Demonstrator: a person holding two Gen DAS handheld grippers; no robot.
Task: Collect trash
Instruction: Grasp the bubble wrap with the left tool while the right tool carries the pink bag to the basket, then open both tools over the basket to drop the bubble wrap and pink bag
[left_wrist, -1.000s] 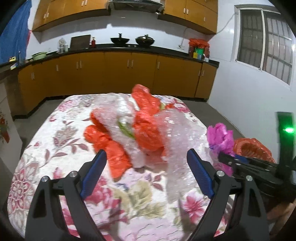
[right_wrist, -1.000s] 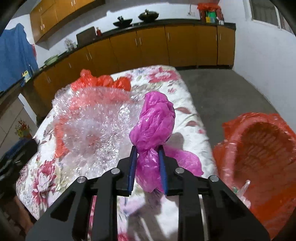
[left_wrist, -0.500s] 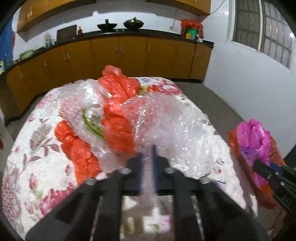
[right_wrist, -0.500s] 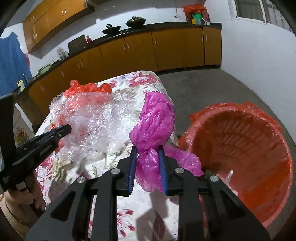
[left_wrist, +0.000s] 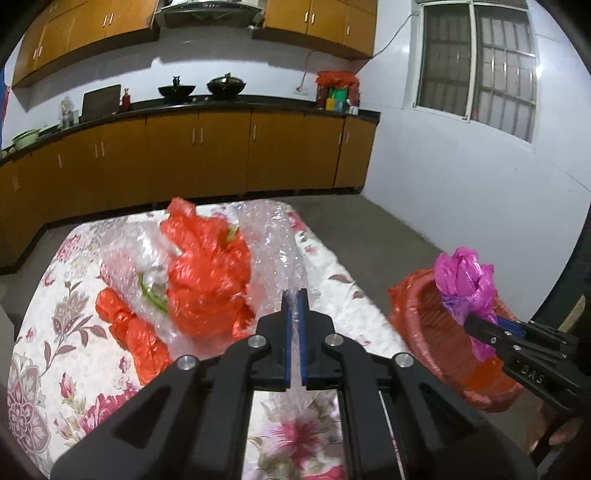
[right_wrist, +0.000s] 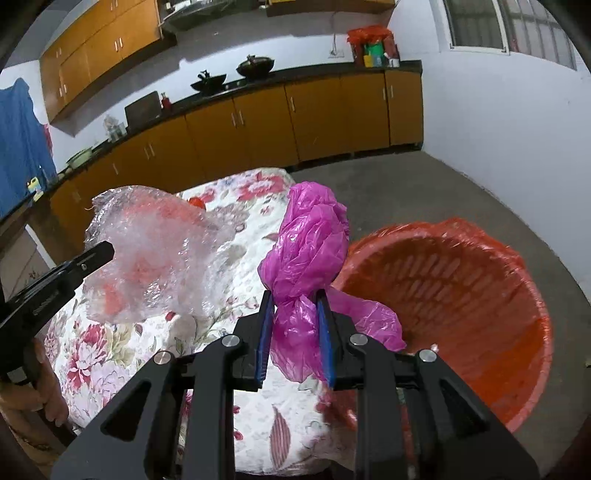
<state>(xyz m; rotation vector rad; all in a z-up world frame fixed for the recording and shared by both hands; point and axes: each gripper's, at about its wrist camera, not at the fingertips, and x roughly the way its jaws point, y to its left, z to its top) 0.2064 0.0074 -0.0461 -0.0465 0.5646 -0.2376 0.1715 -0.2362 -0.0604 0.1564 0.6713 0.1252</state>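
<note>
Both pieces of trash are picked up and on their way to the red basket (right_wrist: 480, 295), which stands on the floor just beside the flowered surface (left_wrist: 74, 314). The right tool (right_wrist: 295, 332) is clamped on a crumpled pink bag (right_wrist: 314, 243), held over the basket's near rim. The left tool (left_wrist: 293, 332), pinched nearly shut, grips the edge of the bubble wrap (right_wrist: 155, 251), lifted above the surface, well short of the basket. Next, I'd say, the pink bag gets released inside the basket.

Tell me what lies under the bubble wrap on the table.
Crumpled red plastic bags and a green scrap show through the bubble wrap; anything beneath them is hidden.
</note>
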